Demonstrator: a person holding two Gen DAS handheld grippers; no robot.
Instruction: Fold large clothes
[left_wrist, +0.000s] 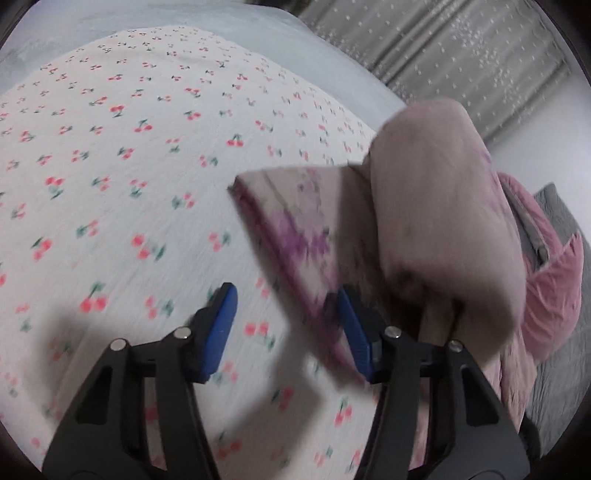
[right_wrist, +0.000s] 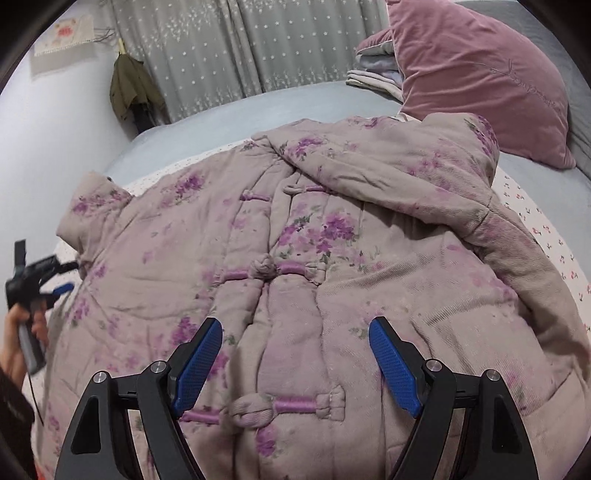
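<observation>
A padded pink-grey jacket (right_wrist: 295, 251) with purple flowers and knot buttons lies front-up on the bed. Its right sleeve (right_wrist: 399, 162) is folded across the chest; its left sleeve (right_wrist: 92, 199) sticks out to the side. My right gripper (right_wrist: 295, 332) is open and empty, just above the jacket's lower front. My left gripper (left_wrist: 286, 295) is open and empty over the cherry-print sheet (left_wrist: 129, 166), at the jacket's left sleeve (left_wrist: 436, 221), whose edge lies against the right finger. The left gripper also shows at the left edge of the right wrist view (right_wrist: 62, 277).
A pink velvet pillow (right_wrist: 476, 77) and folded cloths (right_wrist: 373, 74) lie at the bed's far right. Grey star curtains (right_wrist: 240, 48) hang behind. An olive garment (right_wrist: 133, 88) hangs by the wall. A grey bedsheet (right_wrist: 258, 110) surrounds the cherry sheet.
</observation>
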